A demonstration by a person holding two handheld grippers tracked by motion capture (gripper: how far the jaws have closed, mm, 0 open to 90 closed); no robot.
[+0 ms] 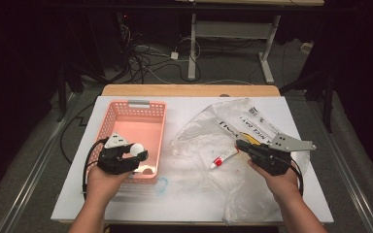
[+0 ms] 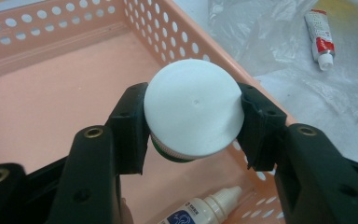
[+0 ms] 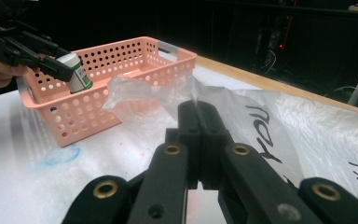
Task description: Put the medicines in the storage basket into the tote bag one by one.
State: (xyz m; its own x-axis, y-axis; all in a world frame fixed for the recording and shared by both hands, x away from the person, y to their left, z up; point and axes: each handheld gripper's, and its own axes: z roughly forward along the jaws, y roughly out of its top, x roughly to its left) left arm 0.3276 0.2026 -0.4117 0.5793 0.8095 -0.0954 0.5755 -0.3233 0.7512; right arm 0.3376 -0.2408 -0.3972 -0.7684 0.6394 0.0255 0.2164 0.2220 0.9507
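White-capped bottle (image 2: pixel 193 109) between hand-held gripper (image 2: pixel 192 128) pads, above pink basket (image 2: pixel 51 93).

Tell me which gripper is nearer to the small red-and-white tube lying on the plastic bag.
Right. The right gripper sits just beside the tube, jaws shut on the clear plastic bag. The left gripper is off over the pink basket, holding a white-capped bottle.
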